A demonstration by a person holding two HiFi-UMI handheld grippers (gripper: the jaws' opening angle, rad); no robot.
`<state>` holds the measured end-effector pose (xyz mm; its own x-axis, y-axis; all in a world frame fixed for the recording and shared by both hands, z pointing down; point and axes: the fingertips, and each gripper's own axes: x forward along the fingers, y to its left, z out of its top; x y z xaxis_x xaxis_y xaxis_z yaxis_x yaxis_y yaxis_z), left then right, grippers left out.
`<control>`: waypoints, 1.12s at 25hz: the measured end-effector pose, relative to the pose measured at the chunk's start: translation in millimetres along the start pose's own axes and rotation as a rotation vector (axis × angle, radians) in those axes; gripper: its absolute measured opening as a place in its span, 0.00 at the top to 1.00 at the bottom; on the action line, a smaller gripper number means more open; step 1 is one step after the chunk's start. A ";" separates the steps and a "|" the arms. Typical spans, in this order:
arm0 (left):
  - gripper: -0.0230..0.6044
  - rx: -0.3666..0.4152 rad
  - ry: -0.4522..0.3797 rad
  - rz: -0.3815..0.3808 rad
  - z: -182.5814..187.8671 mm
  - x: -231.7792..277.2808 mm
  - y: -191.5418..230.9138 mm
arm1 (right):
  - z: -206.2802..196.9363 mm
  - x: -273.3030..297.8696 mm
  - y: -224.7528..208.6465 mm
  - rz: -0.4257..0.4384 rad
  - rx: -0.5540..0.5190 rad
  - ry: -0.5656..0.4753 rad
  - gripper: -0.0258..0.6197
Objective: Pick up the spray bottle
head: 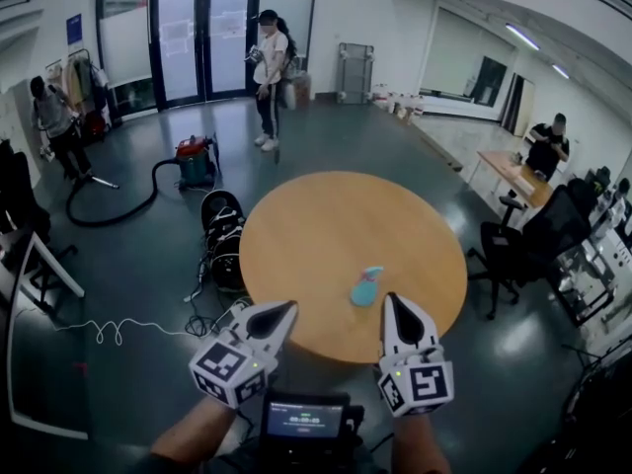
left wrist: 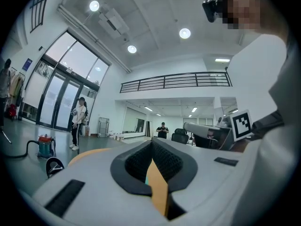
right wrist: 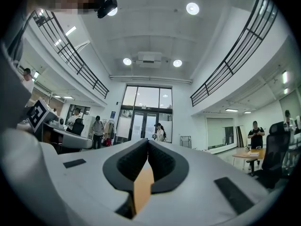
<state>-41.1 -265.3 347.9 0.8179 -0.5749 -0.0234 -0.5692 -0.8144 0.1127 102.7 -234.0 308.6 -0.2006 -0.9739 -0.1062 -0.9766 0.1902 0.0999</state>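
A light blue spray bottle lies on its side on the round wooden table, towards the near right part of the top. My left gripper hovers at the table's near edge, left of the bottle, jaws shut and empty. The right gripper is just right of the bottle and a little nearer to me, also shut on nothing. In the left gripper view the left gripper shows closed jaws with a sliver of tabletop between them. The right gripper in its own view looks the same; the bottle is hidden in both.
A black office chair stands right of the table. Cables and a black bag lie on the floor at the left, with a vacuum cleaner and hose beyond. A person stands past the table; others are at the left wall and the desks at right.
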 end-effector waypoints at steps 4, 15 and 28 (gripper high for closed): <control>0.97 -0.005 0.015 0.020 1.4 45.4 13.5 | -4.7 34.6 -35.9 0.022 0.015 -0.002 0.95; 0.97 0.014 0.033 0.064 10.2 129.3 31.5 | -18.8 81.1 -105.0 0.083 0.076 -0.051 0.95; 0.97 0.023 0.016 0.042 19.0 176.6 62.2 | -21.0 115.5 -132.8 0.078 0.097 -0.070 0.92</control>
<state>66.3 -419.0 332.0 0.7944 -0.6074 -0.0031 -0.6047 -0.7914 0.0900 210.8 -374.4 303.8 -0.2782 -0.9453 -0.1705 -0.9599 0.2798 0.0153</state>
